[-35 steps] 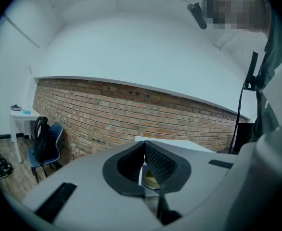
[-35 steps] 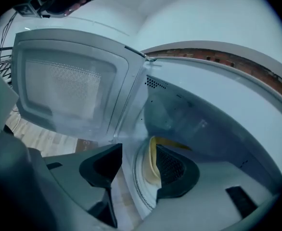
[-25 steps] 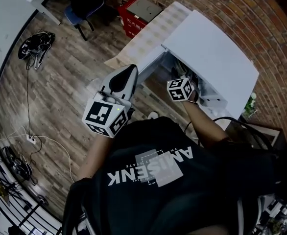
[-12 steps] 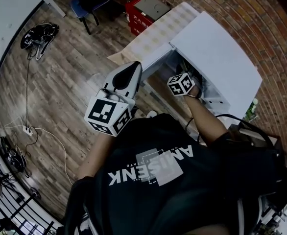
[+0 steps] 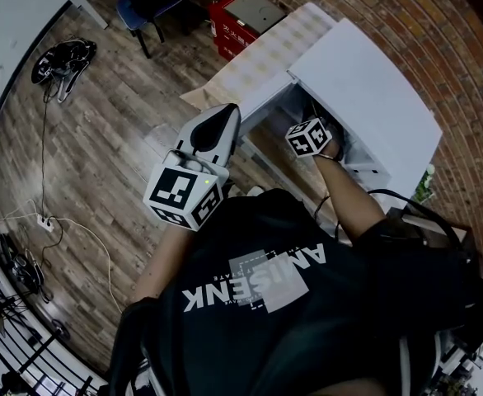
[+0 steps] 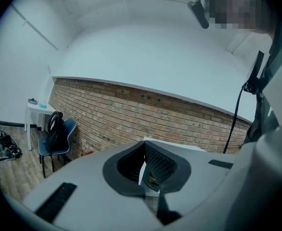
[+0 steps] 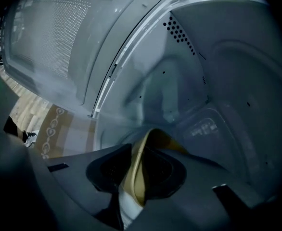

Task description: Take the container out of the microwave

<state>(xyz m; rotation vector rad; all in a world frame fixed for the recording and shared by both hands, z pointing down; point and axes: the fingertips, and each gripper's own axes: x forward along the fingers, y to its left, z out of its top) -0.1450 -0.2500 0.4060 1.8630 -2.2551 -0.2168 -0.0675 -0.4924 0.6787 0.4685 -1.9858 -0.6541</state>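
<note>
The white microwave (image 5: 365, 89) stands on a table with a patterned cloth (image 5: 262, 52), its door (image 7: 59, 42) swung open. My right gripper (image 7: 136, 172) reaches down into the cavity (image 7: 218, 81), and only its marker cube (image 5: 309, 137) shows in the head view. Its jaws are closing, and the yellowish rim of the container (image 7: 153, 138) stands pinched between the pads. The container's body is hidden by the jaws. My left gripper (image 5: 223, 118) hovers level in front of the table, apart from the microwave, shut and holding nothing.
A brick wall (image 6: 131, 114) runs behind the microwave. A red crate (image 5: 241, 15) sits beside the table, with a blue chair and a black backpack (image 6: 54, 136) farther off. Cables (image 5: 60, 56) lie on the wooden floor.
My right gripper has pushed a little deeper and lower into the microwave. The left gripper has kept its place.
</note>
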